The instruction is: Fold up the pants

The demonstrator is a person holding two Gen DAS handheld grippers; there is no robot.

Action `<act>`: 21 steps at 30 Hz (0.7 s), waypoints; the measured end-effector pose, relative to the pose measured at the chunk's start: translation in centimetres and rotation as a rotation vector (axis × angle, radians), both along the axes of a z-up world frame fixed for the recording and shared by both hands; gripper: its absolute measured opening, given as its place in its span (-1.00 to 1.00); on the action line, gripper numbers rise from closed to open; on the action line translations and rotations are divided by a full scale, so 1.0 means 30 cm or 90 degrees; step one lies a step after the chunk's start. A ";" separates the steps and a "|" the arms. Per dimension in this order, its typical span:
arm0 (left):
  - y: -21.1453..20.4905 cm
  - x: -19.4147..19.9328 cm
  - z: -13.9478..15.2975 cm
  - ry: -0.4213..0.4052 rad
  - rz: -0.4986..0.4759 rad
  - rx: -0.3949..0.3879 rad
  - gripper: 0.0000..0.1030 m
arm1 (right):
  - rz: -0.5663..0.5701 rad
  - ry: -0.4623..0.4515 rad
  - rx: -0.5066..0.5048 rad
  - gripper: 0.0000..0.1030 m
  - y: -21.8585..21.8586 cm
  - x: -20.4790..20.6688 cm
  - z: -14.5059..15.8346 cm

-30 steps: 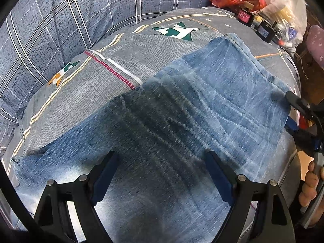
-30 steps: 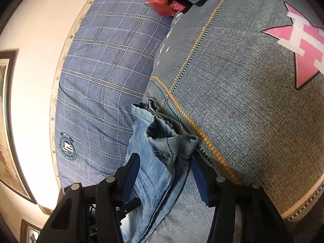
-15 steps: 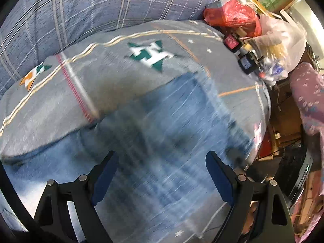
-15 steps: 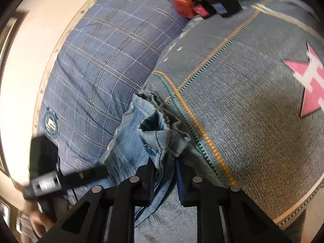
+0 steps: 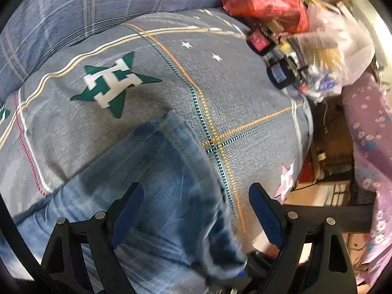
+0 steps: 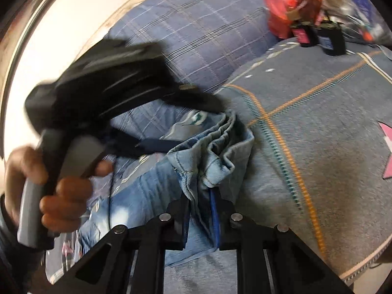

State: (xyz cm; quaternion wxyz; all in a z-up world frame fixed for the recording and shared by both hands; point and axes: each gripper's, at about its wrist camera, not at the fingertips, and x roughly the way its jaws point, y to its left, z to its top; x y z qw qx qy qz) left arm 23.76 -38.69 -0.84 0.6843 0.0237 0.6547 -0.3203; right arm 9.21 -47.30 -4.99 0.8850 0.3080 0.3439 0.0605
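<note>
Gripping step, fold not yet made | left wrist view: left gripper [image 5: 193, 210] jaws stand wide, hold nothing, above pale blue jeans [image 5: 156, 171] lying on the bed [image 5: 245, 103] | right wrist view: right gripper [image 6: 199, 216] jaws clamp bunched denim hem [image 6: 215, 152]; next, judged: carry hem across, keeping layers together.
</note>
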 end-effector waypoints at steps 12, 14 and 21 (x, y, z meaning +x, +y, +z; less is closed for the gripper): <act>-0.043 0.029 -0.069 0.000 -0.039 0.058 0.12 | 0.091 -0.026 -0.025 -0.69 0.092 0.022 0.017; -0.022 0.034 -0.074 -0.018 -0.031 0.088 -0.58 | 0.095 -0.026 -0.022 -0.69 0.094 0.024 0.015; 0.079 0.061 -0.069 0.022 0.021 0.011 -0.82 | 0.107 -0.029 -0.024 -0.69 0.098 0.029 0.017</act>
